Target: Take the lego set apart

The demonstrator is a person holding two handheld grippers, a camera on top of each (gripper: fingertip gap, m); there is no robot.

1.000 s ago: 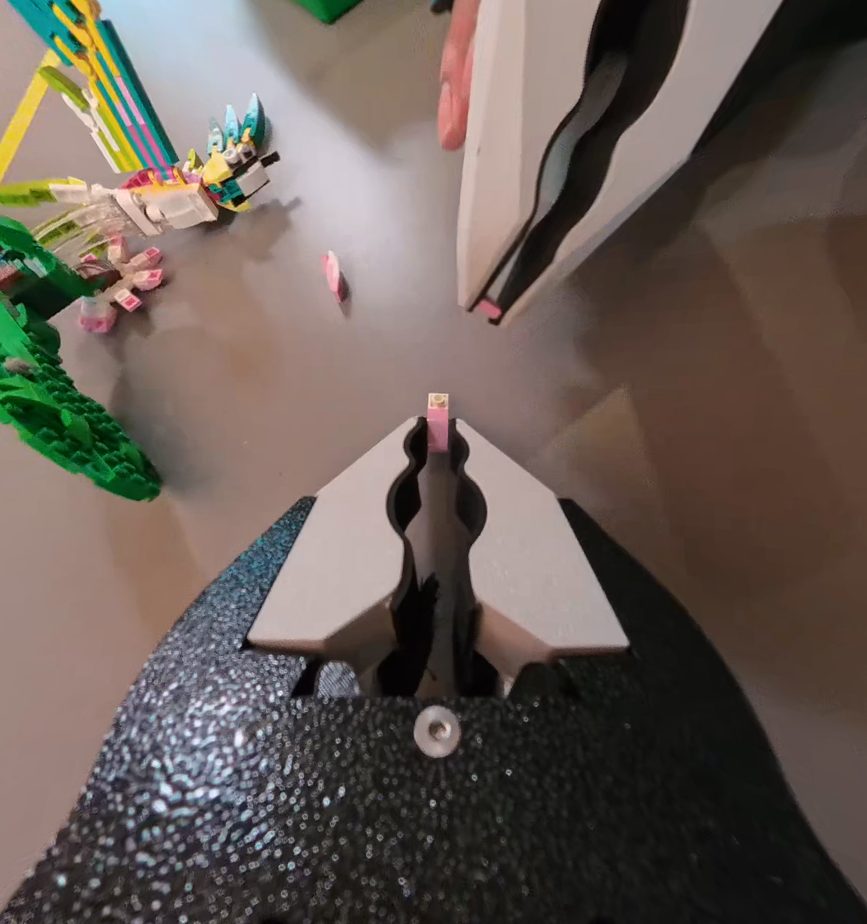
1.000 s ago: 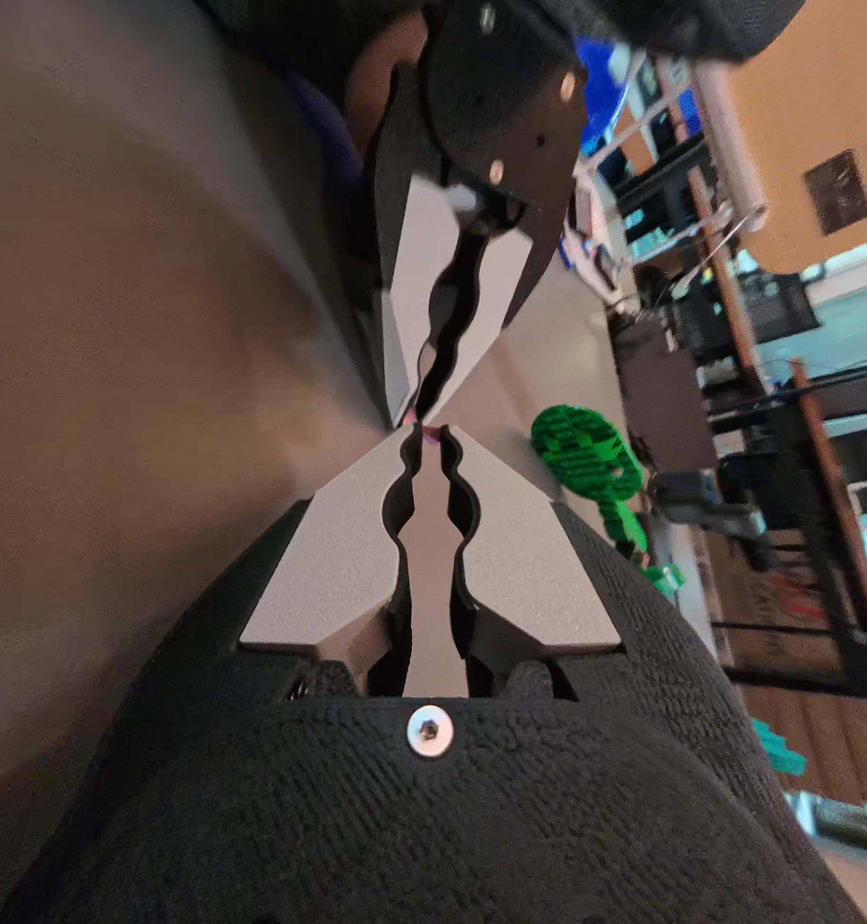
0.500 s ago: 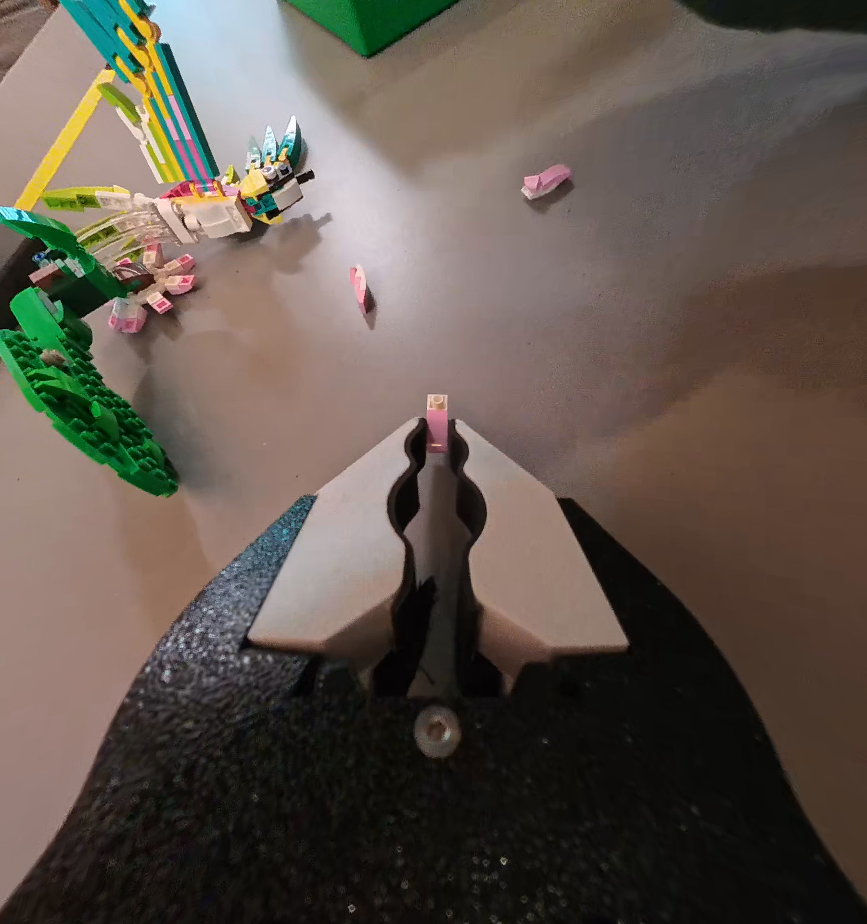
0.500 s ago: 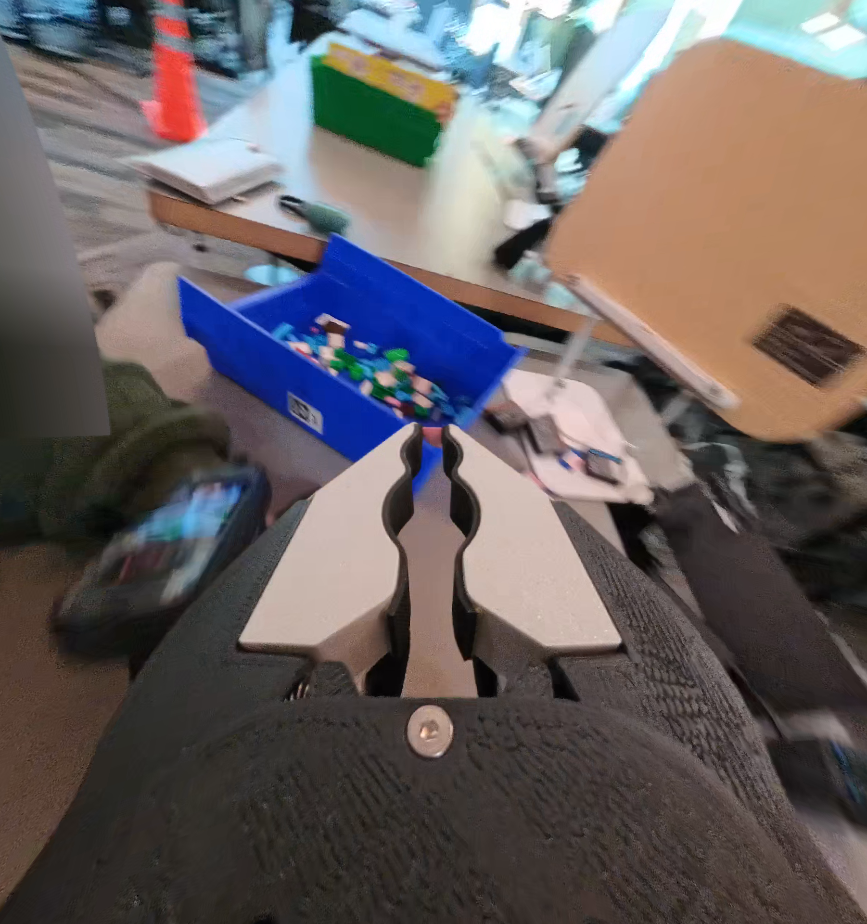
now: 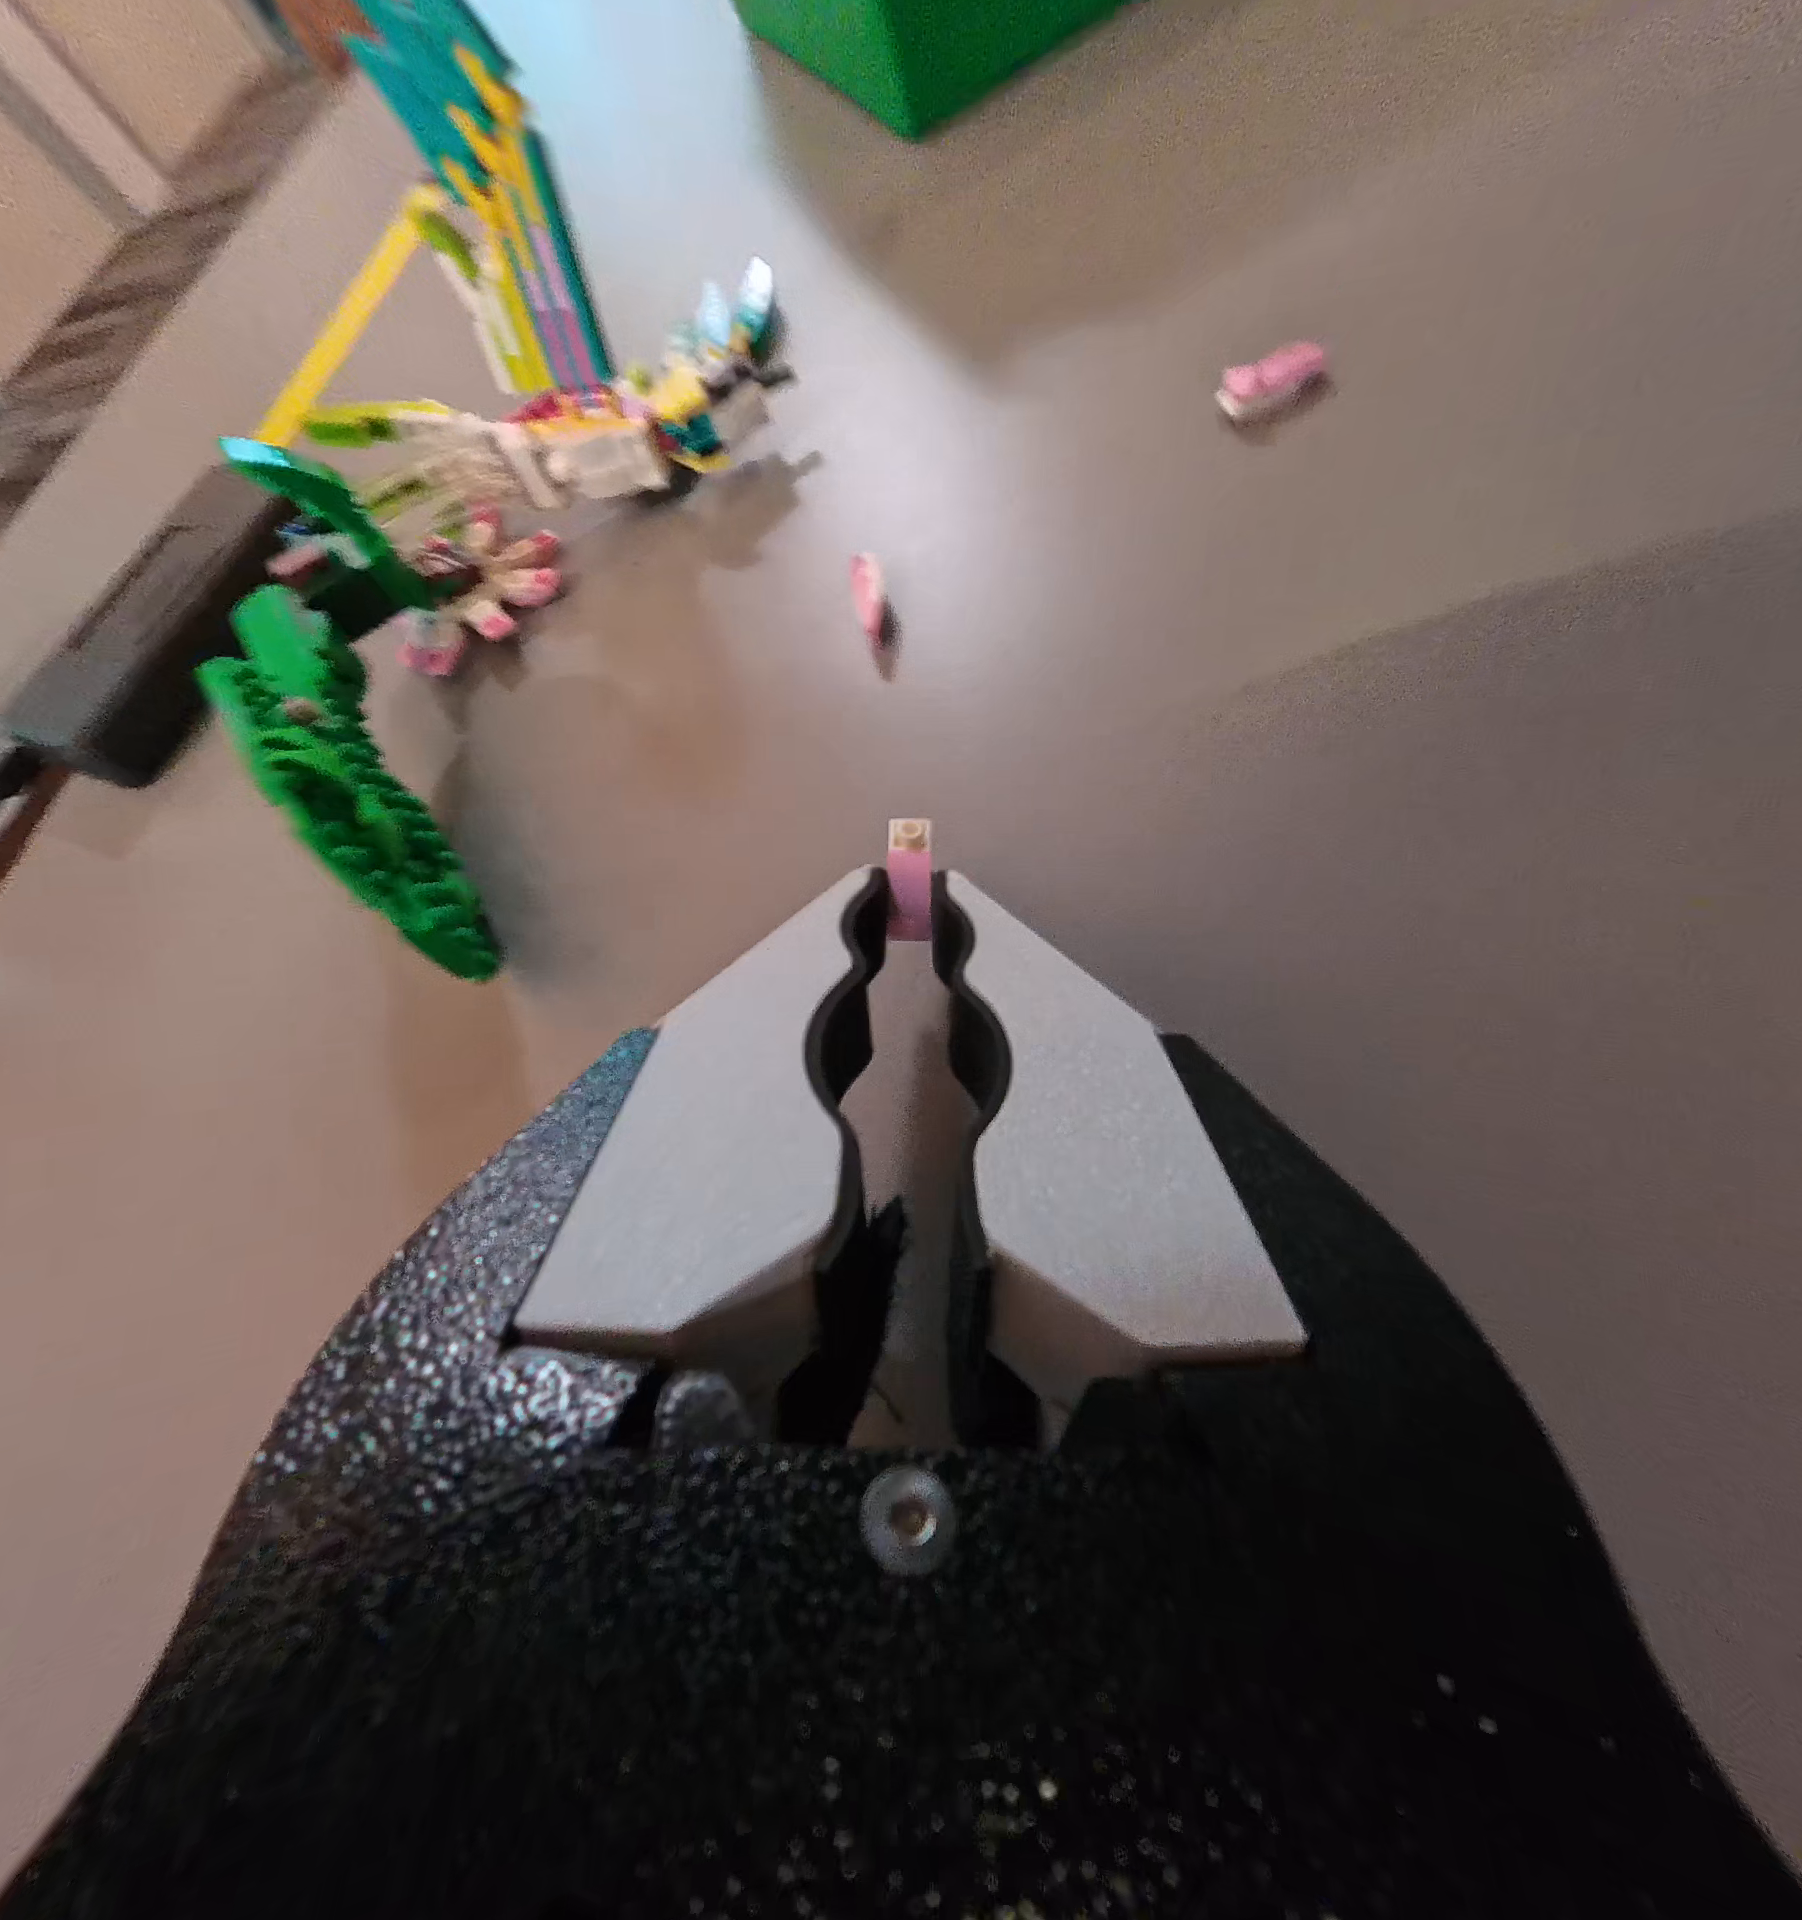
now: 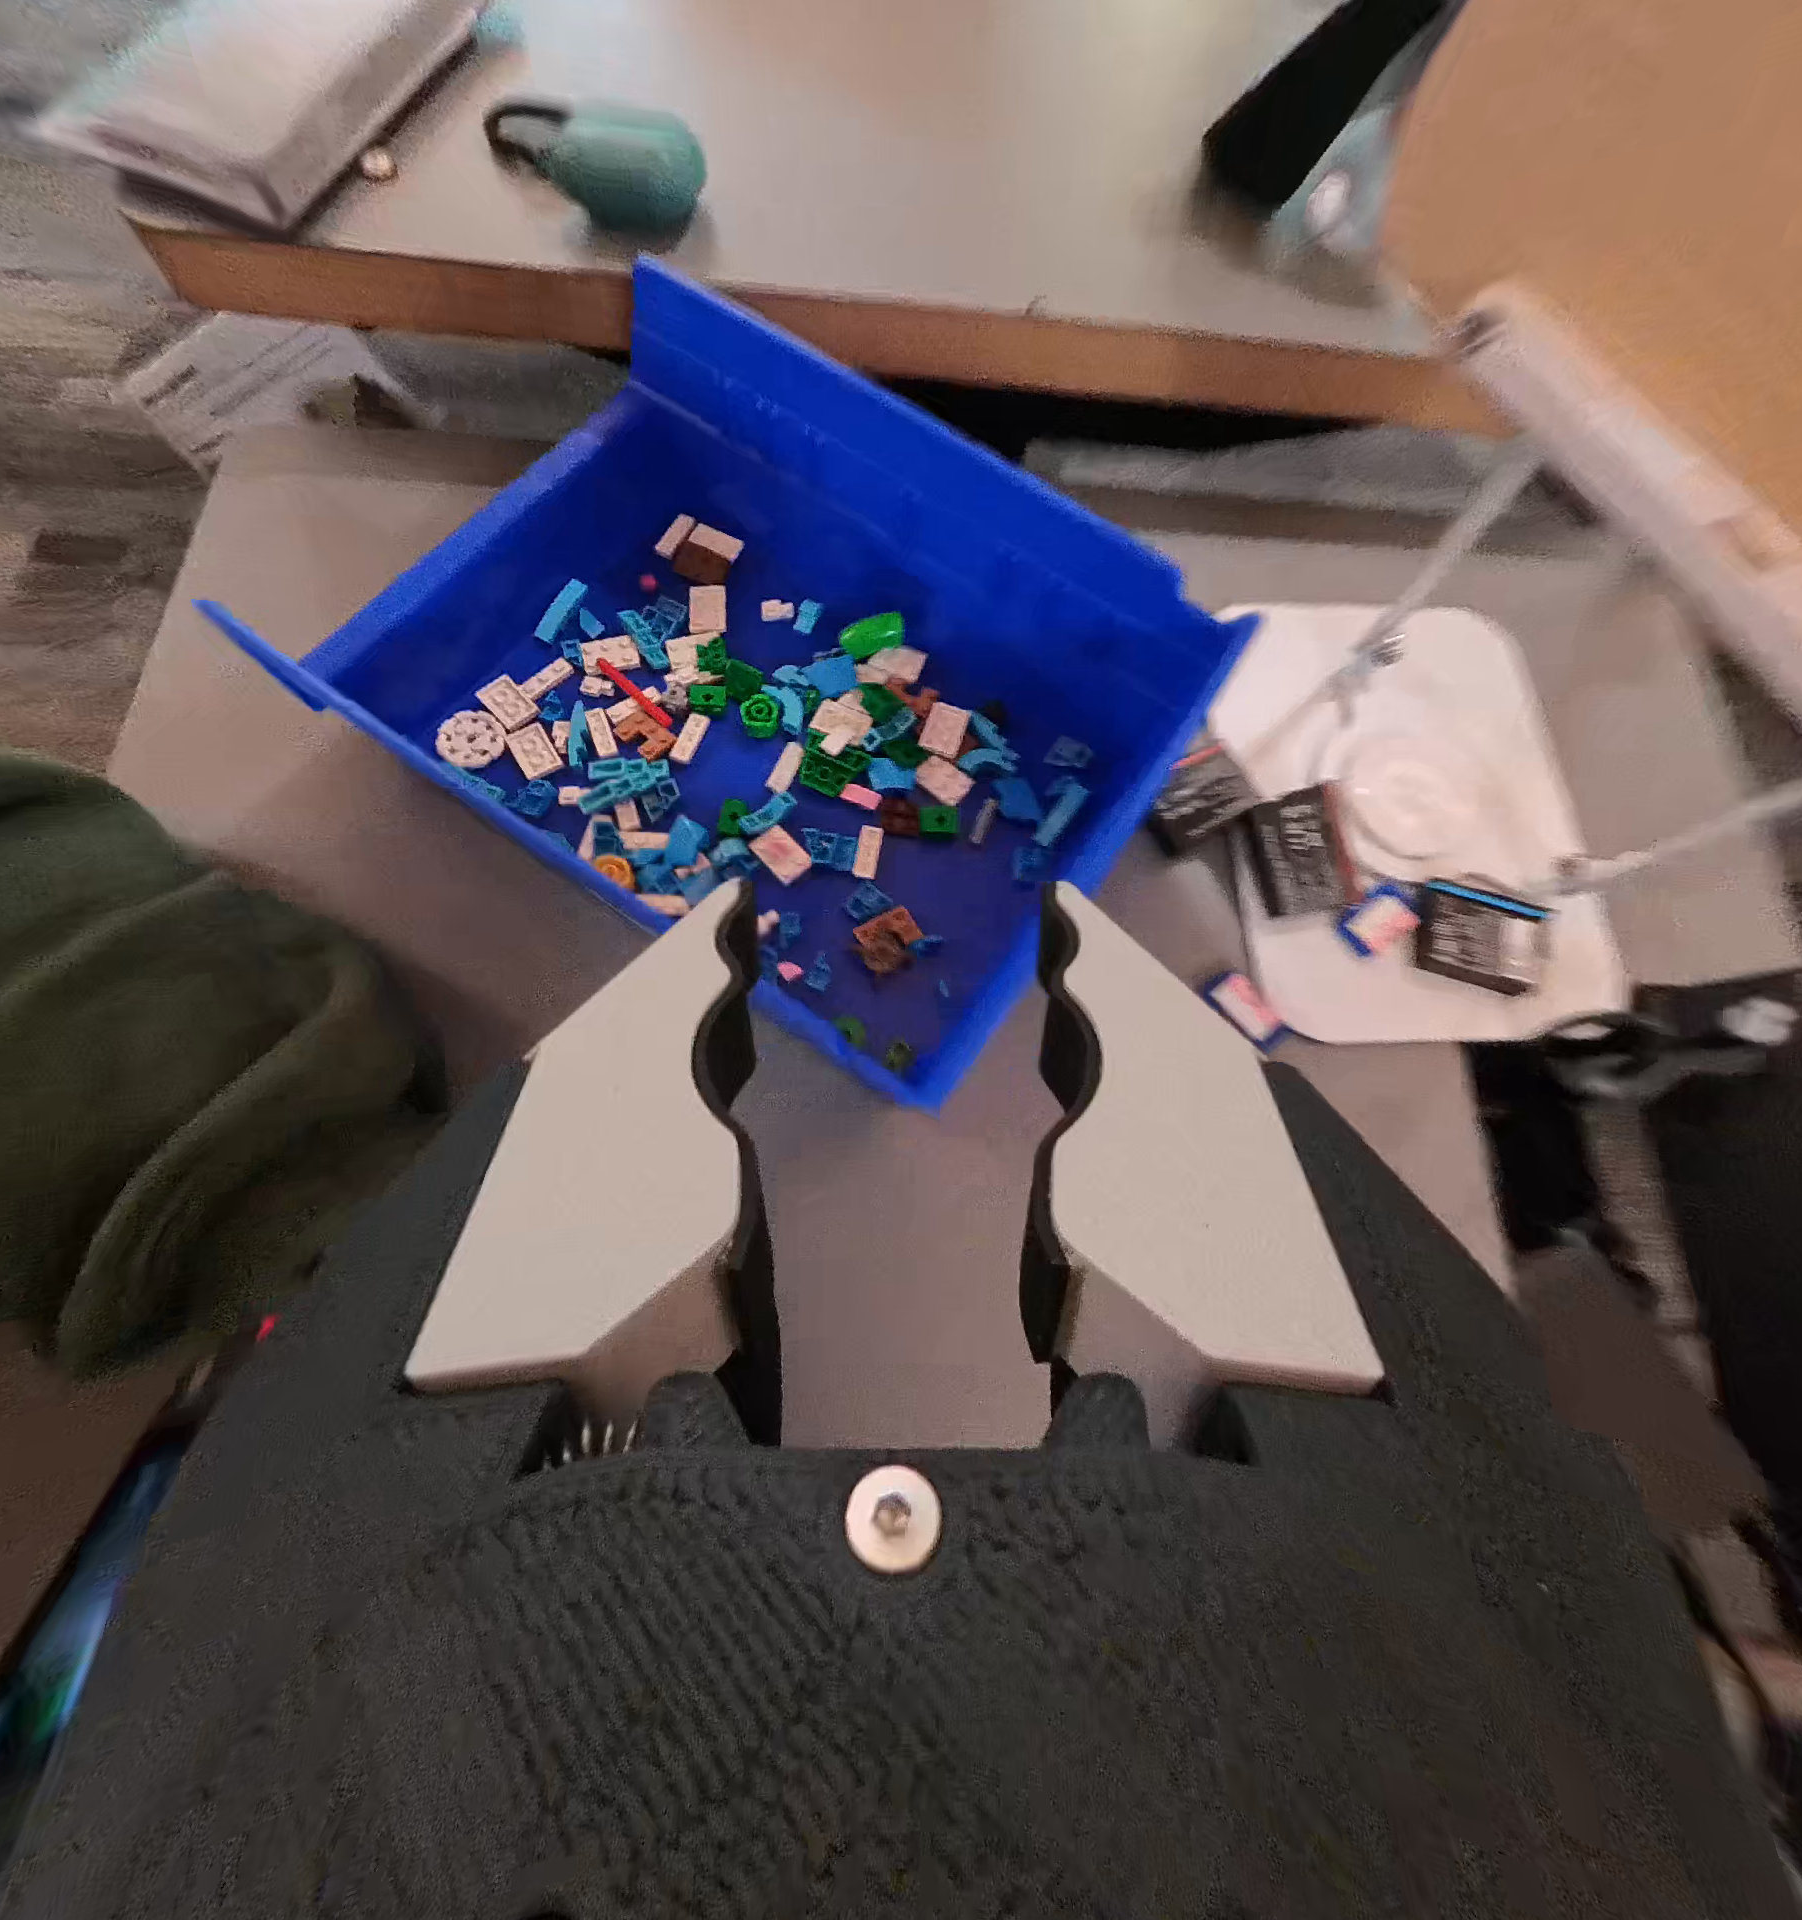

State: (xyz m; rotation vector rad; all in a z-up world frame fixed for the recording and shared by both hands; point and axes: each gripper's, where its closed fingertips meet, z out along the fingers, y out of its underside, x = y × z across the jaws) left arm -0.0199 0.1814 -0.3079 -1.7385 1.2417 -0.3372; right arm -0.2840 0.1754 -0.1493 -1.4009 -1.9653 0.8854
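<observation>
My left gripper is shut on a small pink brick with a tan stud end, held above the grey table. The lego set, a colourful bird with teal and yellow tail, lies at the far left beside green leaf plates and pink flower pieces. Two loose pink pieces lie on the table. My right gripper is open and empty above the near corner of a blue bin that holds several loose bricks.
A green box stands at the far edge of the table. A dark green cloth lies left of the bin. A white sheet with small dark packets lies right of it. A teal object sits on a farther table. Left tips to right tips: about 30 centimeters. About 20 centimeters separates my left fingertips from the lego set.
My right gripper left the left gripper with a pink piece, swung over to the blue bin and opened; it is now empty. My left gripper kept its pink brick and rose and tilted slightly.
</observation>
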